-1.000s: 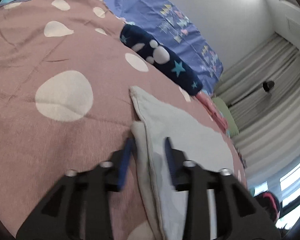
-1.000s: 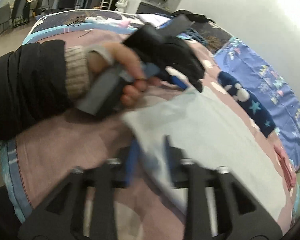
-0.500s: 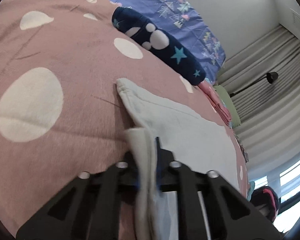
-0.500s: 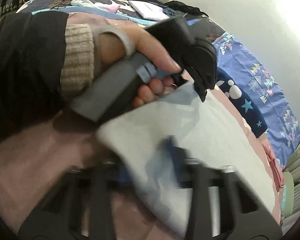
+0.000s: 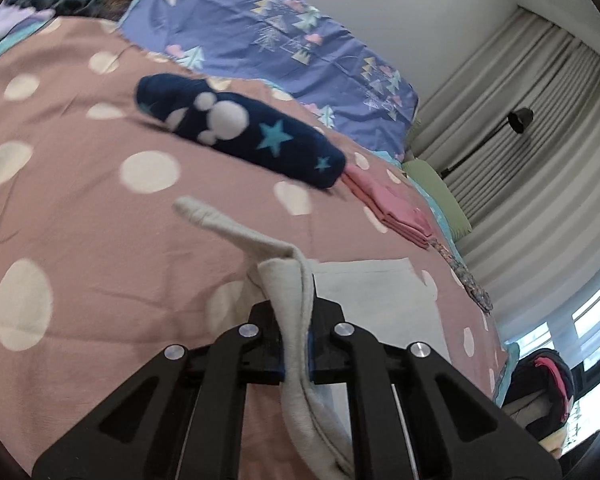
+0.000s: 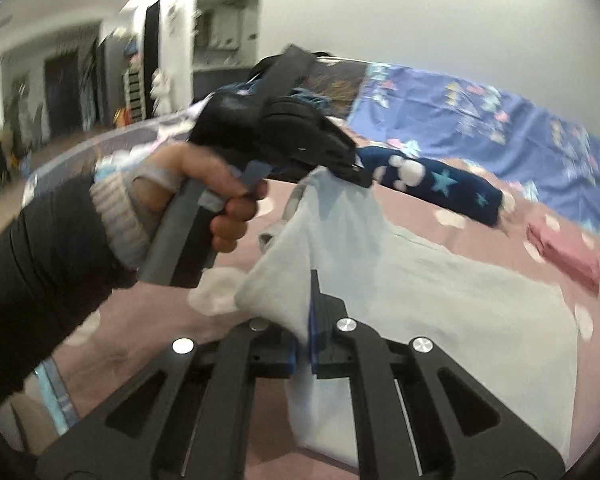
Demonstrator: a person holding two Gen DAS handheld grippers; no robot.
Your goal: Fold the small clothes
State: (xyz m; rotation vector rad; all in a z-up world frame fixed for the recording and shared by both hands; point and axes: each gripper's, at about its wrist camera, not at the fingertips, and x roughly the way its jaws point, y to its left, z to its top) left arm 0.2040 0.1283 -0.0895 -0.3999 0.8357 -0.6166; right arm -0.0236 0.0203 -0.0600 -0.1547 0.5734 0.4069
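Note:
A small pale grey-white garment (image 5: 296, 344) lies on a pink bedspread with white dots (image 5: 80, 216). My left gripper (image 5: 296, 344) is shut on one edge of it and holds that edge lifted; a loose corner (image 5: 204, 216) trails off ahead. In the right wrist view the same garment (image 6: 440, 304) looks pale blue. My right gripper (image 6: 306, 344) is shut on its near edge and holds it up. The left gripper (image 6: 352, 172) also shows there, held in a hand, pinching the far corner above the bed.
A folded navy cloth with stars (image 5: 240, 132) and a folded pink cloth (image 5: 396, 208) lie further back on the bed. A purple patterned pillow (image 5: 280, 36) lies against the wall. Curtains (image 5: 540, 160) hang at the right. A dark heap (image 5: 540, 392) sits at the bed's right edge.
Both grippers closed on the garment's edge and lifted it off the bedspread. The cloth now hangs between them, raised and drawn toward the far side.

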